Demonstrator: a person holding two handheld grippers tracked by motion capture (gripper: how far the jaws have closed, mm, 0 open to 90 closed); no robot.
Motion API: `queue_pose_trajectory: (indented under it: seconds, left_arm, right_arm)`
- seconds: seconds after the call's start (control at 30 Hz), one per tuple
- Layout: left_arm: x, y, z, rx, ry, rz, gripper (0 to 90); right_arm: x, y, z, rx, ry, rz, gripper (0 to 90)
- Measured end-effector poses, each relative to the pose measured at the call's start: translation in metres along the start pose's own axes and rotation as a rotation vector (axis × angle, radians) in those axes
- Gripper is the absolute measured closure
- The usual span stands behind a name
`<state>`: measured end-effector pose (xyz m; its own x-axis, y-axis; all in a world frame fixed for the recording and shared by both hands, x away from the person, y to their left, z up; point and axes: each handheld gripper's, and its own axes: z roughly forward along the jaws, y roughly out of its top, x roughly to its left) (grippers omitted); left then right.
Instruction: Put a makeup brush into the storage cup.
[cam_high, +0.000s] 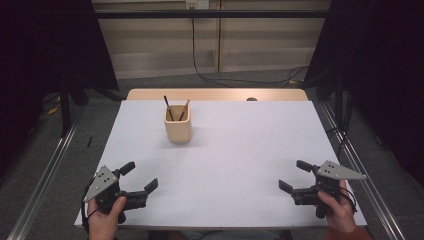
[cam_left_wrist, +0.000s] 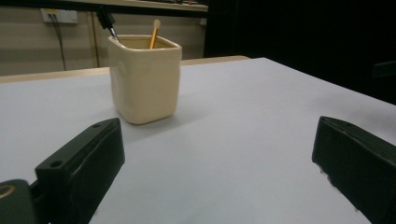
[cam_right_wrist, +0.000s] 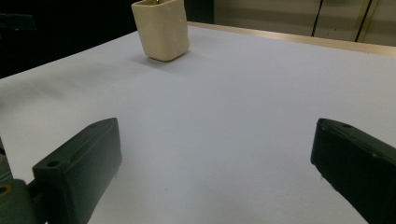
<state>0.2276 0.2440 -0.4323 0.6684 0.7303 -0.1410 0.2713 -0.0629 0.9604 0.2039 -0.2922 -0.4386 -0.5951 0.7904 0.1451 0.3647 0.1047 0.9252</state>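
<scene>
1. Cup (cam_high: 178, 125), cream and square-sided, stands upright on the white table (cam_high: 235, 150) at about eleven o'clock from the table's middle, well apart from both tools.
2. Two sticks rest inside it: a black brush (cam_high: 168, 107) leaning toward ten o'clock and a wooden-handled one (cam_high: 184, 109) leaning toward one o'clock.
3. Left gripper (cam_high: 140, 177) sits at the seven o'clock corner in the person's left hand (cam_high: 106, 217), jaws spread wide and holding nothing.
4. Right gripper (cam_high: 295, 175) sits at the five o'clock corner in the right hand (cam_high: 337, 210), jaws likewise wide apart and empty.
5. Bare tabletop lies between each tool and the cup; nothing stands in the way.
6. Dark curtains flank the table, and a black cable (cam_high: 200, 70) trails down the wall at twelve o'clock.
7. Lower ends of both sticks are hidden inside the cup; in the right gripper view its rim is cut off by the frame's top, and a small dark thing at the far edge is too small to make out.
</scene>
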Motion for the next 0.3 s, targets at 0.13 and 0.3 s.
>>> queue_pose_trajectory:
  seconds: [0.13, 0.3]
  left_arm:
    - [0.0007, 0.0003, -0.0003, 0.006, 0.009, 0.003, 3.2]
    - [0.0014, -0.0006, 0.0034, 0.022, 0.011, 0.001, 3.2]
  right_arm:
    - [0.0015, 0.0002, 0.0010, 0.008, -0.002, -0.014, 1.0]
    - [0.0018, -0.0004, -0.0004, 0.009, 0.000, -0.022, 1.0]
